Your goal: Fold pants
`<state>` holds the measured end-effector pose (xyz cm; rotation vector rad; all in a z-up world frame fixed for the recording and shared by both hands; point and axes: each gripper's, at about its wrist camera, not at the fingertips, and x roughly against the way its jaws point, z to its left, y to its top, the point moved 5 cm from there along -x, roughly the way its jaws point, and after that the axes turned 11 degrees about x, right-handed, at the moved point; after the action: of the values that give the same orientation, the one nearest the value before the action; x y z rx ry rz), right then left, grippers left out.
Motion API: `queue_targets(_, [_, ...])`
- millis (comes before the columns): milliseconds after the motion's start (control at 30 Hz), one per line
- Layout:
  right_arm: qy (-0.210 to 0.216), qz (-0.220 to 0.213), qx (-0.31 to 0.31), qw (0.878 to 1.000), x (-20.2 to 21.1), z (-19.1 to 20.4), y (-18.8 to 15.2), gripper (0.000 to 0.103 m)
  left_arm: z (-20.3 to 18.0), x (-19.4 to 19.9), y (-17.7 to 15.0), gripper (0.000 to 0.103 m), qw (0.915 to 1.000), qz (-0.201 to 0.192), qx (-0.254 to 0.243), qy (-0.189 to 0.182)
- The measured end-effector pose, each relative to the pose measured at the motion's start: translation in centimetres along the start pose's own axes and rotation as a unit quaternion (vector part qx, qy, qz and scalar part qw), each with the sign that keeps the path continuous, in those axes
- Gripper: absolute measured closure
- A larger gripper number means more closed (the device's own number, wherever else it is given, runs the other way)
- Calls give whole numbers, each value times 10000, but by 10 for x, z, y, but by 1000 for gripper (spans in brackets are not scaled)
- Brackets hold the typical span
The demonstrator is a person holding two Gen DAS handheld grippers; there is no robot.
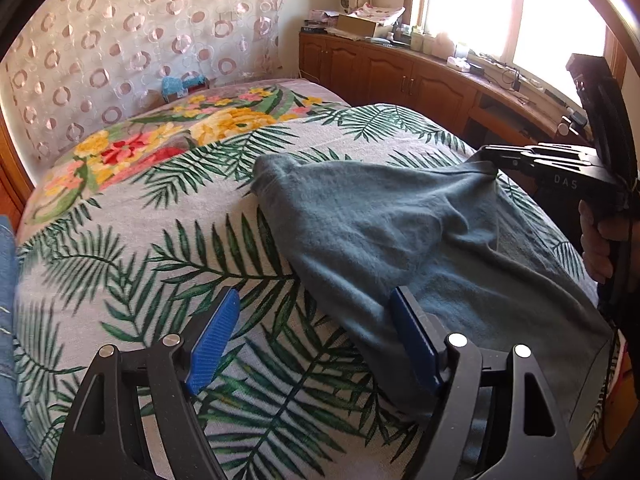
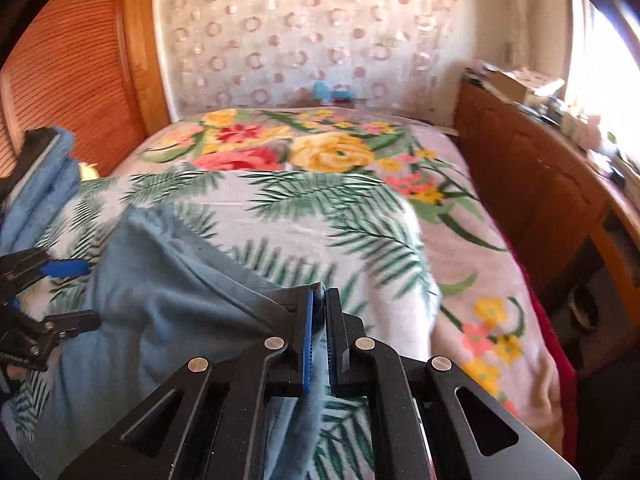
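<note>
Grey-blue pants lie crumpled on the palm-leaf bedcover. My left gripper is open low over the cover. Its right finger is at the pants' near left edge, and its left finger is over bare cover. My right gripper is shut on a corner of the pants at the far right and holds it raised off the bed. In the right wrist view the pants run left from my right gripper, whose pads pinch the fabric. The open left gripper shows at the left.
A floral blanket covers the far part of the bed. Wooden cabinets with clutter on top run along the right under a bright window. Blue denim lies at the bed's left edge; a light-blue pile sits by a slatted wooden panel.
</note>
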<state>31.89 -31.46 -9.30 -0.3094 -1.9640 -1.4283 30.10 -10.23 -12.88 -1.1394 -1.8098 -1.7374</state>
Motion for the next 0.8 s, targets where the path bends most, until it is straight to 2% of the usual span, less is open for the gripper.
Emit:
queue_targets(100, [105, 50, -29, 9999, 5, 4, -7, 97, -4, 15, -5, 25, 10000, -38, 1, -49])
queue_targets(200, [8, 78, -5, 10000, 18, 5, -10, 87, -9, 30, -11, 25, 9997, -62, 71, -204])
queue_targets(333, [118, -2, 40, 9999, 44, 11, -16, 84, -14, 46, -19, 25, 9995, -124, 116, -249])
queue_targets(400, [97, -27, 91, 9999, 56, 16, -20, 76, -17, 53, -24, 25, 9995, -151, 108, -250])
queue_targets(800, [146, -190, -77, 9997, 116, 38, -74, 76, -30, 80, -56, 25, 9991, -250, 122, -310])
